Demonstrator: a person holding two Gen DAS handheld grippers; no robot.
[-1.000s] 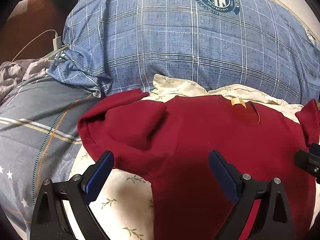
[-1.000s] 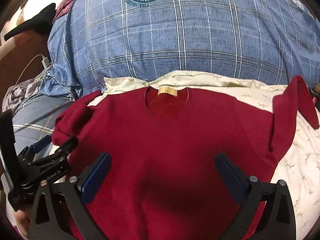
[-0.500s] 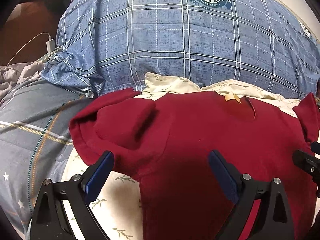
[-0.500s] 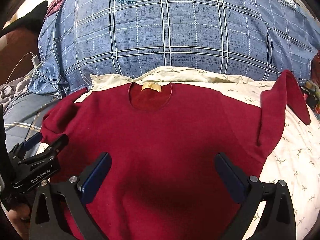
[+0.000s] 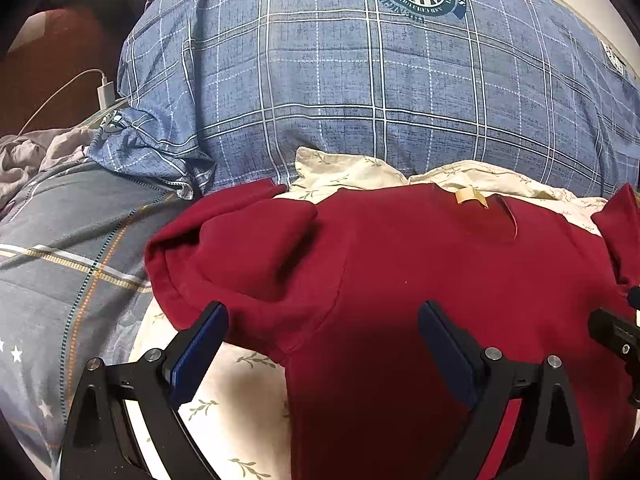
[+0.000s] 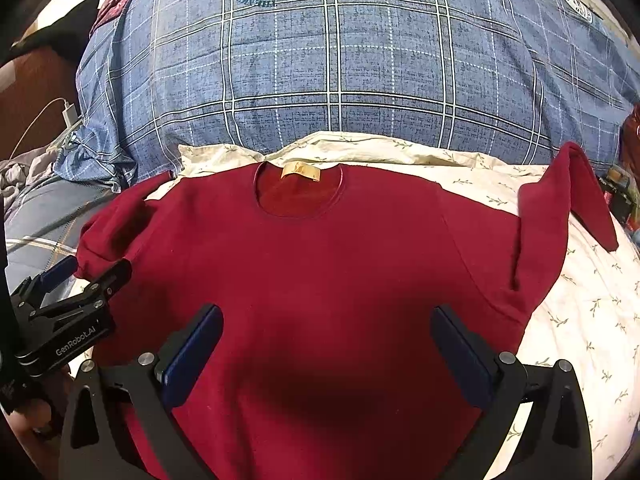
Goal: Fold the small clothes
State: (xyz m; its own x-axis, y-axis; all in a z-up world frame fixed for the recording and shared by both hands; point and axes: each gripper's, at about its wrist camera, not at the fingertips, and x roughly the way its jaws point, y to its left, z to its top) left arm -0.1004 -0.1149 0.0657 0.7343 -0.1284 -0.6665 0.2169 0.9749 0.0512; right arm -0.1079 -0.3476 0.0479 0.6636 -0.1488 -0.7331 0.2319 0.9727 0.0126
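A dark red sweater (image 6: 320, 264) lies flat on a cream leaf-print sheet (image 6: 580, 312), neck and tan label (image 6: 300, 171) away from me. Its left sleeve (image 5: 248, 248) is bunched and folded over; its right sleeve (image 6: 560, 216) is folded back, cuff pointing up. My left gripper (image 5: 320, 344) is open and empty over the sweater's left armpit area. My right gripper (image 6: 326, 340) is open and empty above the chest. The left gripper also shows at the left edge of the right wrist view (image 6: 76, 304).
A big blue plaid quilt (image 6: 340, 80) with a round emblem rises behind the sweater. A grey plaid blanket (image 5: 60, 248) lies to the left. A white charger and cable (image 5: 106, 94) sit at the far left. Small dark items (image 6: 618, 196) lie at the right edge.
Both grippers have shifted a little, so the sweater sits more to the right in the views. Both stay open. The sweater has not moved.
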